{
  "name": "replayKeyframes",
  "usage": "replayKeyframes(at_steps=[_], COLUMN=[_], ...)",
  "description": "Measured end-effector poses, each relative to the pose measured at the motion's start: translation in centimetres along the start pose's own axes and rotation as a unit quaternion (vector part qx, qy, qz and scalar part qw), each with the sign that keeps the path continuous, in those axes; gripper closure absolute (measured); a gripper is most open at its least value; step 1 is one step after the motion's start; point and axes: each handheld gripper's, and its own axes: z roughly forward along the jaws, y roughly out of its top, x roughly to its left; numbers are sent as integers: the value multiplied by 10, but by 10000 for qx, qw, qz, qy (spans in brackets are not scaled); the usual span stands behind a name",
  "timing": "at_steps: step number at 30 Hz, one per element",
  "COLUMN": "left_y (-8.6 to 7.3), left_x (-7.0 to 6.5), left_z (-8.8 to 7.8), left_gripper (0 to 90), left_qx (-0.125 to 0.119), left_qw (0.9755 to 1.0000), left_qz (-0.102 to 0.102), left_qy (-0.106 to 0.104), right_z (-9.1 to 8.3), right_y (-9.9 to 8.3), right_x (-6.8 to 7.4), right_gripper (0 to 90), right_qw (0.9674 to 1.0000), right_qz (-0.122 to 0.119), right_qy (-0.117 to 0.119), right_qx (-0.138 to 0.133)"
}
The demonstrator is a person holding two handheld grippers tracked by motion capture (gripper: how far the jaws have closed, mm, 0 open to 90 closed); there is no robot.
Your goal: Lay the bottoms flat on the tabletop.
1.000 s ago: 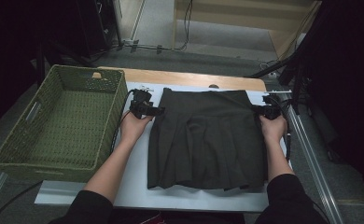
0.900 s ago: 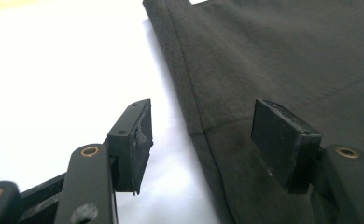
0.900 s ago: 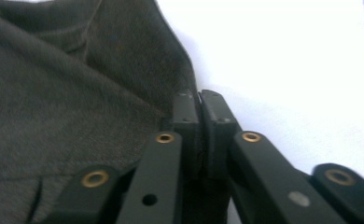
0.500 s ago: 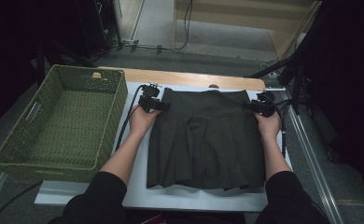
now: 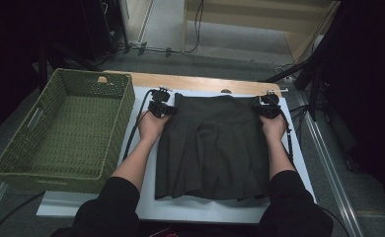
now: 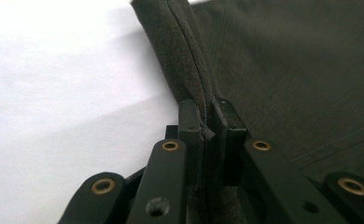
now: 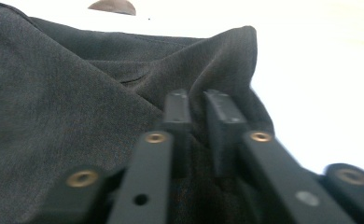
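Two grippers, one dark pleated skirt [image 5: 215, 143] pinched at its top corners.

Your left gripper [image 5: 162, 107] has just closed on the skirt's upper-left seam edge, your right gripper [image 5: 265, 106] on the upper-right corner fold. The skirt lies flat, mid-frame on the white table [image 5: 299, 163], pleats fanning toward the bottom, right of the green wicker basket [image 5: 62, 128].

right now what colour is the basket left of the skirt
Olive green, a woven wicker basket; the high view shows it best, beside the dark skirt.
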Motion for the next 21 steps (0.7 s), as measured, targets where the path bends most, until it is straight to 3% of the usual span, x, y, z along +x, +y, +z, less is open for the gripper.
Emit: replayKeyframes(at_steps=[4,5,9,13,15,16,18,21], left_y=[5,6,10,12,12,13,13,12], left_x=[4,5,14,11,11,11,10,9], left_z=[-7,-11,-20,-16,-17,-17,-17,-16], left_gripper=[851,851,851,795,686,652,619,594], left_qx=[-33,-95,-409,-469,-571,-587,-620,-509], left_qw=[10000,9999,9987,9981,9977,9977,9977,9986], left_qz=[-19,4,-287,-341,-270,-252,-184,-123], left_qy=[25,69,72,199,236,226,194,104], right_z=[-3,-6,-20,-33,-33,-33,-30,-27], right_y=[10,12,19,22,22,22,19,14], right_x=[-2,-3,-13,-17,-18,-18,-19,-21], right_gripper=[842,846,850,876,768,761,689,673], right_qw=[9995,9995,9990,9967,9977,9981,9988,9992], right_qz=[214,242,416,626,466,388,287,283], right_qy=[69,79,182,-212,-60,-13,-2,35], right_qx=[240,202,-37,-474,-492,-473,-394,-286])
